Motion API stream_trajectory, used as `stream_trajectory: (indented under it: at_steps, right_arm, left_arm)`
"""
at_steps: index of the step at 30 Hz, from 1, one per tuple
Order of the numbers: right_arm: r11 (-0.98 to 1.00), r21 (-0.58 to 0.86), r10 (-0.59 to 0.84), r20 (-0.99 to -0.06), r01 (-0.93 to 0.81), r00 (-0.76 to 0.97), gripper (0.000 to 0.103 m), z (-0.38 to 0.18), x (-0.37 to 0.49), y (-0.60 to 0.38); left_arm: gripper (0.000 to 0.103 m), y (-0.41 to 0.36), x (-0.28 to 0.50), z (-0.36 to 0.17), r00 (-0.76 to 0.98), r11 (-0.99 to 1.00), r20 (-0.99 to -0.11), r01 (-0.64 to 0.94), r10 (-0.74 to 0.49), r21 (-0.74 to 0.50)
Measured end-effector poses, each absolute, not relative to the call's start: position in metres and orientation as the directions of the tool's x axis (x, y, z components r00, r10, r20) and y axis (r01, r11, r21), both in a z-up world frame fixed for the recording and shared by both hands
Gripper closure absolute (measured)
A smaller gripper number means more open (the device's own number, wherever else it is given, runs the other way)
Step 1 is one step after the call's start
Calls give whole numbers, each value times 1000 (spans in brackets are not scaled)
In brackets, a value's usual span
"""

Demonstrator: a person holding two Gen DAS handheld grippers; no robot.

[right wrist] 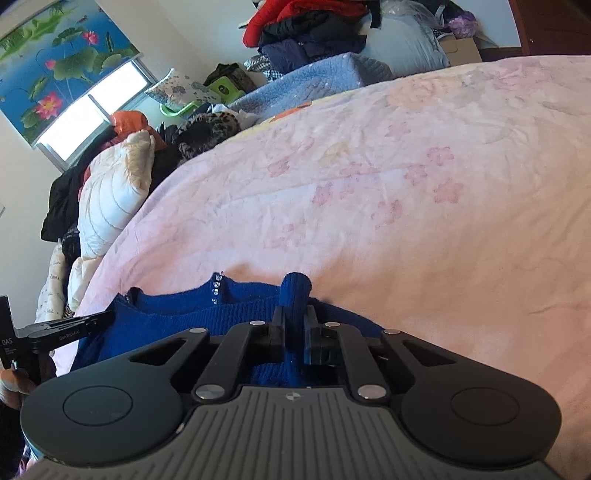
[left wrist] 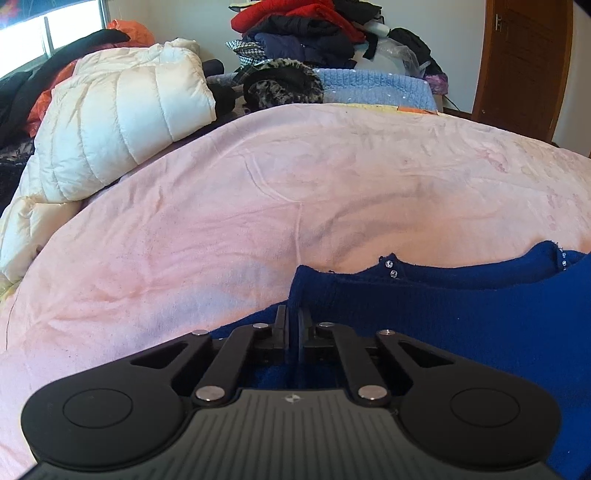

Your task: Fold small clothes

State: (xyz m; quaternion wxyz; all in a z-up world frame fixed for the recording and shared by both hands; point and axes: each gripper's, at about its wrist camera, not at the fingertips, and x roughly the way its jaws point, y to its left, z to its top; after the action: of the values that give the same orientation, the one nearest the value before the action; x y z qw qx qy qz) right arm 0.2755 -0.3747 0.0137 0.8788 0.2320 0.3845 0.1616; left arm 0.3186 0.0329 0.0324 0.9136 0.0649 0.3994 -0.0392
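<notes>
A royal-blue knit sweater (left wrist: 461, 306) with small rhinestones at the neckline lies on a pink bed cover (left wrist: 295, 192). My left gripper (left wrist: 293, 317) is shut on the sweater's left shoulder edge, with a thin fold of blue knit pinched between its pads. In the right wrist view the same sweater (right wrist: 177, 310) spreads to the left, and my right gripper (right wrist: 295, 314) is shut on a bunched ridge of the blue knit that sticks up between its fingers. The left gripper (right wrist: 74, 326) shows at the sweater's far side, held by a hand.
A white puffer jacket (left wrist: 122, 122) lies at the cover's left edge. Piled dark and red clothes (left wrist: 299, 33) and a light-blue knit (left wrist: 373, 88) sit beyond the bed. A wooden door (left wrist: 524, 62) stands at the right. A lotus picture (right wrist: 55, 59) hangs above the window.
</notes>
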Motion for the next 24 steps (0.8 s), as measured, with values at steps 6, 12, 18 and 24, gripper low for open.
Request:
stream_trajectory:
  at_steps: [6,12,18,24]
  right_arm:
    - [789,611,459,-509,-71,728,92,17,266,-394]
    - [737,676,457,-503,4,733,77,-4,258,-398]
    - [682,728,516,-417,-65,748,63,21,182,-421]
    - [774,626,514,-537,-93,669,63,11,82,-415]
  left_arm:
    - [99,37,322,40,706,992,-707,51,46,115]
    - [96,27,303,36,736,982,-671,53,85,182]
    - [93,64,222,64,767,999,-640,-12,41,49]
    - [45,119,130,37,717,963,-697,-186,-2,-194]
